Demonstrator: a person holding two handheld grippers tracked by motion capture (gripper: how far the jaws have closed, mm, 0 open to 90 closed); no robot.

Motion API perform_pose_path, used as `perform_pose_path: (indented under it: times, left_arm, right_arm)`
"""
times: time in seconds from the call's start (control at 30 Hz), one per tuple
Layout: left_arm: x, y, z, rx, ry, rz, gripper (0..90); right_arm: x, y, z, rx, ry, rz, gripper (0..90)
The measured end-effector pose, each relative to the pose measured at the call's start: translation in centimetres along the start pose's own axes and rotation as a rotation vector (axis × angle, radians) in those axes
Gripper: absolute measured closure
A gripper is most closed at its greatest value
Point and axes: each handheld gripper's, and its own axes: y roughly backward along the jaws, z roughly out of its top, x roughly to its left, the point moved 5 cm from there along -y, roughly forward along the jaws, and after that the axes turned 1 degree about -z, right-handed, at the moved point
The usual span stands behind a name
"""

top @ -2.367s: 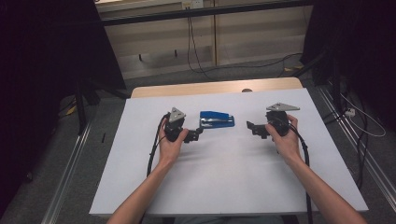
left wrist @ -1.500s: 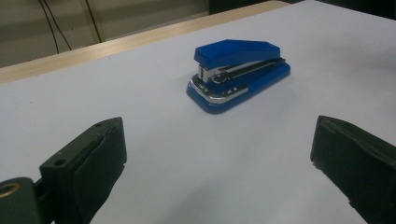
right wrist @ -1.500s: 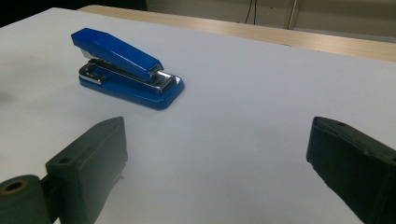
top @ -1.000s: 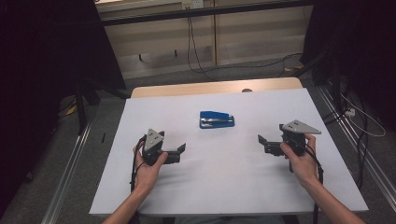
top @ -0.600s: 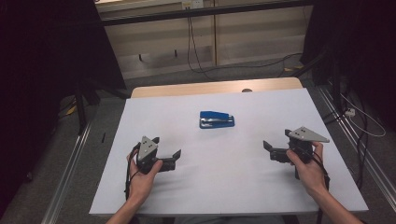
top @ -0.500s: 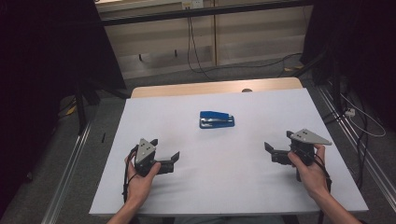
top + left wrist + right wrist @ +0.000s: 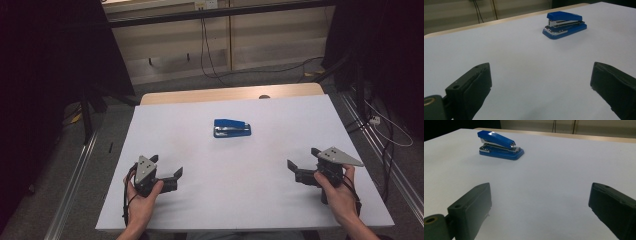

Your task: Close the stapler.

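Note:
A blue stapler (image 7: 232,128) lies flat on the white table (image 7: 225,205), a little beyond its middle. My left gripper (image 7: 165,165) is held low near the front left, open and holding nothing. In the left gripper view the stapler (image 7: 564,25) sits far ahead and to the right of the wide-apart left gripper (image 7: 540,75). My right gripper (image 7: 303,158) hovers near the front right, also open and holding nothing. The right gripper view has the stapler (image 7: 499,145) far ahead and to the left of the right gripper (image 7: 540,193).
A wooden strip (image 7: 230,94) runs along the table's far edge. Metal rails (image 7: 75,175) flank the table on the floor, and cables (image 7: 385,130) lie at the right. Dark curtains stand at both sides.
Both grippers have drawn back from beside the stapler toward the near edge and spread apart. The stapler has stayed in place.

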Motion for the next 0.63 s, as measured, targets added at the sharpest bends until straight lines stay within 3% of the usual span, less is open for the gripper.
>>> perform_pose_path:
  times: [0.13, 0.27, 0.37, 0.57, 0.63]
  left_arm:
    - [-0.1, 0.1, -0.6, 0.023, 0.017, -0.013, 3.6]
    - [0.1, 0.2, -0.3, -0.009, 0.020, 0.000, 3.7]
    - [0.2, 0.2, -0.3, -0.012, 0.040, 0.000, 3.6]
    - [-0.1, 0.0, -0.2, 0.000, -0.006, 0.014, 3.6]
    - [-0.3, -0.3, -0.2, -0.004, 0.014, -0.011, 3.6]
  right_arm:
    - [0.0, 0.7, -0.4, 0.000, -0.001, -0.004, 4.6]
    - [-0.7, 1.5, -0.5, -0.024, 0.001, -0.040, 4.2]
    - [-0.6, 1.6, -0.8, -0.023, -0.006, -0.036, 4.1]
    - [-0.5, 1.1, -0.7, -0.033, -0.008, -0.015, 2.7]
    - [-0.5, 1.0, -0.7, -0.026, -0.012, -0.012, 2.4]
